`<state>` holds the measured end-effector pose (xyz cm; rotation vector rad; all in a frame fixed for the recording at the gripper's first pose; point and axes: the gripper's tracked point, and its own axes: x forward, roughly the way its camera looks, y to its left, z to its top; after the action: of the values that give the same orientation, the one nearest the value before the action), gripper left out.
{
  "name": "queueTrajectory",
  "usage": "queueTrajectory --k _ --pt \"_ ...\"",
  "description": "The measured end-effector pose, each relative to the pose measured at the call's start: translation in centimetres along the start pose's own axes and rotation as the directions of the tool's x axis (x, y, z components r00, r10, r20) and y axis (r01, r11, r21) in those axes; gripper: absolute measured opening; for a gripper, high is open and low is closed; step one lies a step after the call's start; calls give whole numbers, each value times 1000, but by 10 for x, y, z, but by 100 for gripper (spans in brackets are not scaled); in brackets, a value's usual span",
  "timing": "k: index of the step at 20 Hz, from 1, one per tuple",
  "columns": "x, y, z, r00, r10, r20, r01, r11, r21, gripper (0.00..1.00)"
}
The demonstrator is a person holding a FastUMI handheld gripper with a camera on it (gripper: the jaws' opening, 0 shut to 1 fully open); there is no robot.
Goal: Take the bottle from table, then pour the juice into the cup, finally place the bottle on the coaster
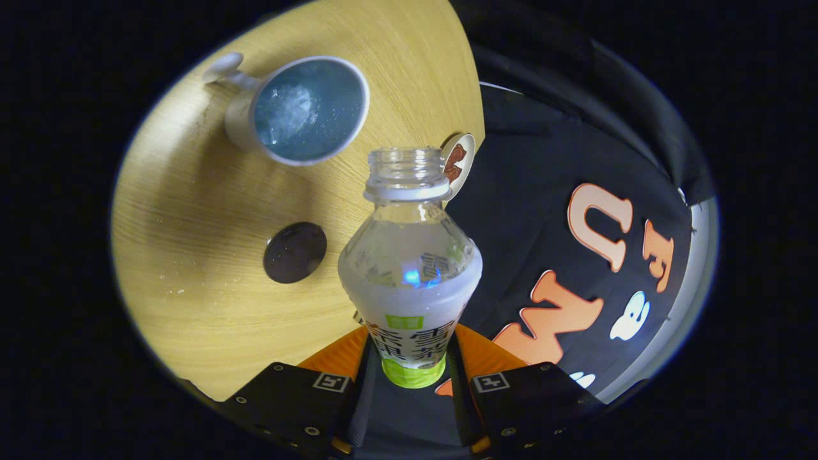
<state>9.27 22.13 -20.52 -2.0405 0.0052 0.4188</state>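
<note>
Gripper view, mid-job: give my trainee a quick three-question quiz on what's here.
1. True or false: the clear plastic bottle with the green-and-white label has its cap on.
2. Which lies nearer the tool: (a) the white mug with the blue inside, or (b) the dark round coaster?
3. What surface carries the mug and coaster?

Key:
1. False: its neck is open.
2. b.
3. The light wooden table; the bottle itself sits between the tool's fingers, with both closed on it.
</note>
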Motion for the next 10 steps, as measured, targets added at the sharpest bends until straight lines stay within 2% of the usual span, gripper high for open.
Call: queueTrajectory --k 2,4,7,10 --pt "-2 8 1 1000 30 8 -31 993 115 55" --pt "-6 13 -2 998 58 4 -57 963 263 55" --pt "-8 17 -7 993 117 16 -109 859 499 56" --pt "-10 11 -8 990 132 50 -131 721 681 56"
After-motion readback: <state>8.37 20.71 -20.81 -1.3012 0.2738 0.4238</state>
